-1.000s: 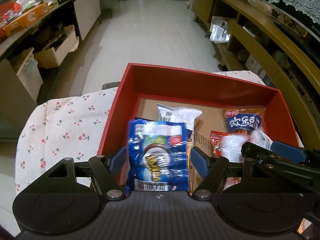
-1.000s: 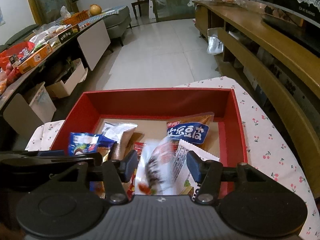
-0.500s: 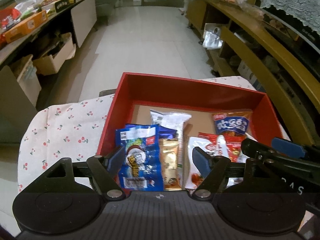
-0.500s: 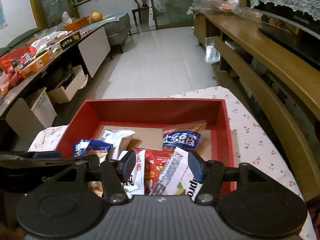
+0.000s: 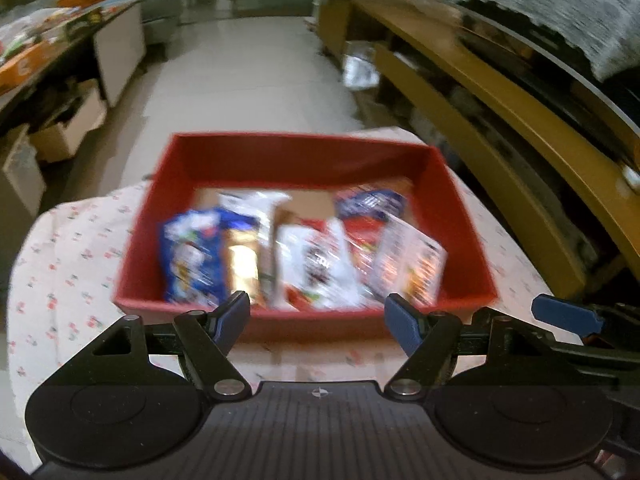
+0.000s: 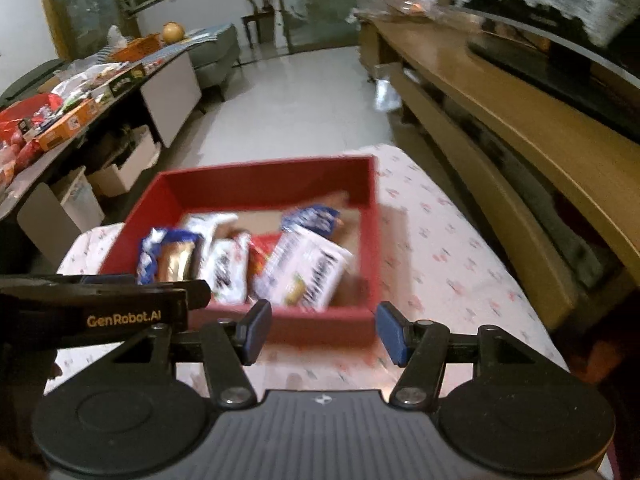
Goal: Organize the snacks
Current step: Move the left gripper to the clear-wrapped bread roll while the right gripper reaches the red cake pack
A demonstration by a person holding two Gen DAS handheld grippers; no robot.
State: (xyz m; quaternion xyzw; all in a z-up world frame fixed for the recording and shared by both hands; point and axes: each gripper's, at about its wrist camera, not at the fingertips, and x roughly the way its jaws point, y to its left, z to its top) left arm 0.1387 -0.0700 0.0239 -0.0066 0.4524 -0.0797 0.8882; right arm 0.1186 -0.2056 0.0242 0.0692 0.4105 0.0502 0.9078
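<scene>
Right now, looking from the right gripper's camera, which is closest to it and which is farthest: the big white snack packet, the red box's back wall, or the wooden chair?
1. The big white snack packet, lying in the near right part of the red box, just ahead of the right gripper.
2. The red box's back wall, past all the snacks.
3. The wooden chair, at the room's far end.

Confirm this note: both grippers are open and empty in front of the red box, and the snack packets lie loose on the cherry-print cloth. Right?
Not quite. The snack packets sit inside the red box, not on the cherry-print cloth; the left wrist view shows it. Left gripper and right gripper are open and empty.
</scene>
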